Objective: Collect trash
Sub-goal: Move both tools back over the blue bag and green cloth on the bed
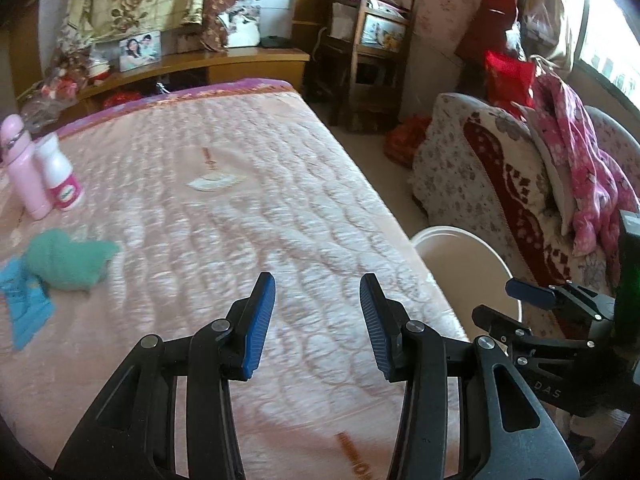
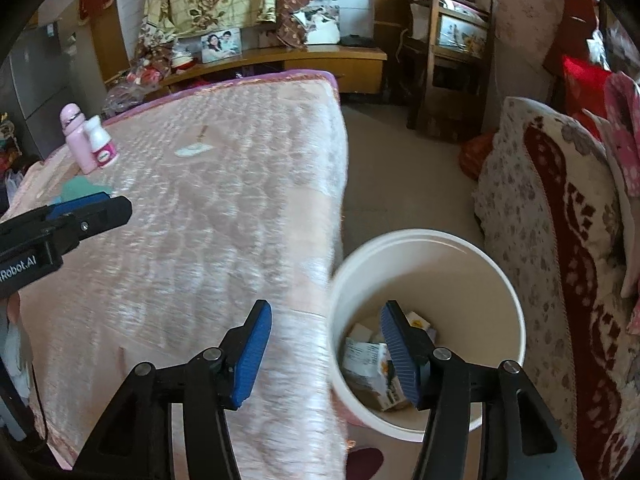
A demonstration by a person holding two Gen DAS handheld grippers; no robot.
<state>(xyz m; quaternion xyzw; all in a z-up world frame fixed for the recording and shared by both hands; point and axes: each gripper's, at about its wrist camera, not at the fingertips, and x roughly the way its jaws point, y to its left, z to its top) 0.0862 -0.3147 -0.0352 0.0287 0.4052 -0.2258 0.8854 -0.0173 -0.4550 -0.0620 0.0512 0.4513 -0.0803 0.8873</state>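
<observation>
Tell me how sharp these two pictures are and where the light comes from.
Left wrist view: daylight from the window at right, bed softly smeared, edges bowed by the fisheye. Right wrist view: bed and bucket rim motion-blurred, fingers crisp.

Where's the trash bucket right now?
The white bucket stands on the floor between the bed and the sofa, below the right gripper, with trash inside.

left wrist view looks low along the pink quilted bed (image 1: 248, 184); right wrist view, perhaps slightly higher, overlooks the round white plastic bucket (image 2: 496, 280); both share them.
</observation>
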